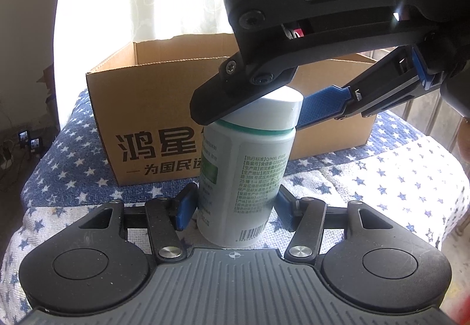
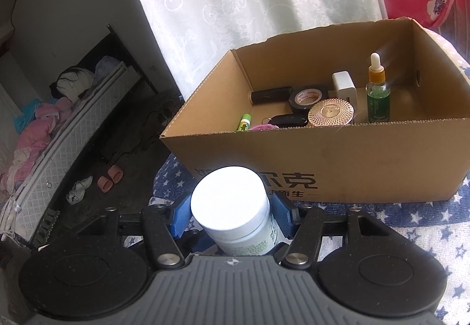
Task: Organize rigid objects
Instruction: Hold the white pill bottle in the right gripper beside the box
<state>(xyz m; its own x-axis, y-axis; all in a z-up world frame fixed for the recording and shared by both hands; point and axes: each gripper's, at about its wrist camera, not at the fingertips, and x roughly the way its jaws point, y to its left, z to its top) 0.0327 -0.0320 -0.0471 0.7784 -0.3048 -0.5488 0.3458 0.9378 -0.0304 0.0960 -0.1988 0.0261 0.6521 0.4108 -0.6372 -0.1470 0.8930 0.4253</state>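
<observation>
A white pill bottle (image 1: 246, 172) with a white cap and green label stands upright on the star-print cloth. My left gripper (image 1: 235, 204) is shut on the bottle's lower body, blue pads on both sides. My right gripper (image 1: 282, 110) comes in from the upper right and is shut on the bottle's cap. In the right wrist view the bottle (image 2: 232, 210) sits between the right gripper's (image 2: 232, 216) blue pads, cap facing the camera. The open cardboard box (image 2: 352, 160) stands just behind it.
The box (image 1: 152, 107) holds a green dropper bottle (image 2: 377, 96), a tape roll (image 2: 307, 97), a round gold lid (image 2: 330, 112), a white block (image 2: 345, 87), a black tube (image 2: 270, 94) and small items. The table edge falls off left to the floor with slippers (image 2: 108, 178).
</observation>
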